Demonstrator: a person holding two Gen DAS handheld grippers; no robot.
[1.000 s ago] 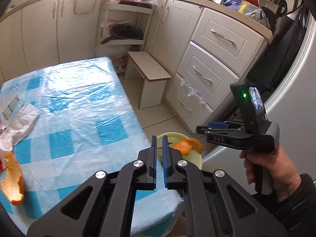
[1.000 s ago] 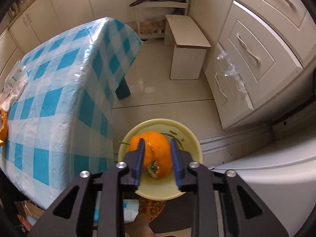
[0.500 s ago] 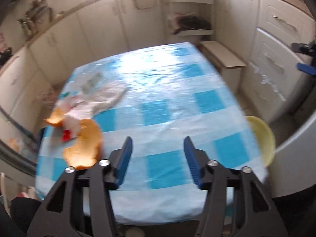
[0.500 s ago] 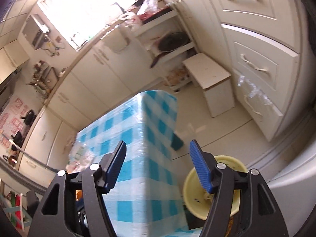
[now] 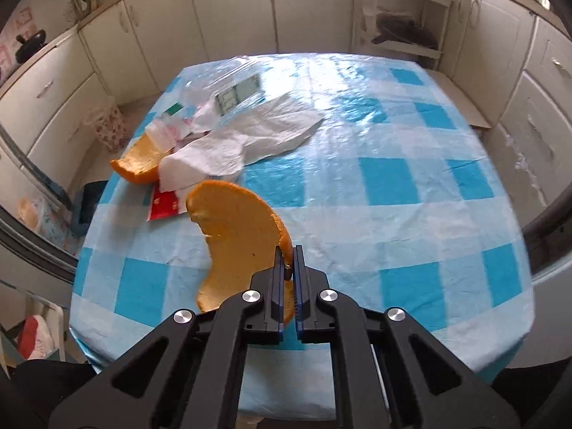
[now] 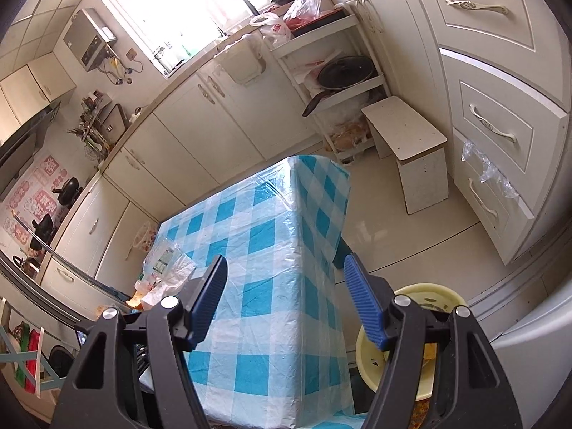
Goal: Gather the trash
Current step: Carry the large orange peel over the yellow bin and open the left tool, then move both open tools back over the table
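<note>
My left gripper [image 5: 287,261] is shut on the edge of a large curved orange peel [image 5: 236,228] and holds it over the near part of the blue checked table [image 5: 411,186]. A second orange peel [image 5: 137,164] lies at the table's left edge beside crumpled white paper [image 5: 246,136], a red wrapper [image 5: 162,205] and a clear plastic bag [image 5: 236,93]. My right gripper [image 6: 286,304] is open and empty, above the table's corner. The yellow trash bowl [image 6: 429,296] stands on the floor below its right finger, with orange peel inside.
A white stool [image 6: 411,153] stands on the floor beyond the table. Cabinets and drawers [image 6: 500,125] line the right wall, and an open shelf with a pan [image 6: 343,71] stands at the back. The trash pile shows small in the right wrist view [image 6: 164,275].
My left gripper swung from the bowl to the table, opened, then shut on the large orange peel. My right gripper let its peel go into the bowl, opened and rose.
</note>
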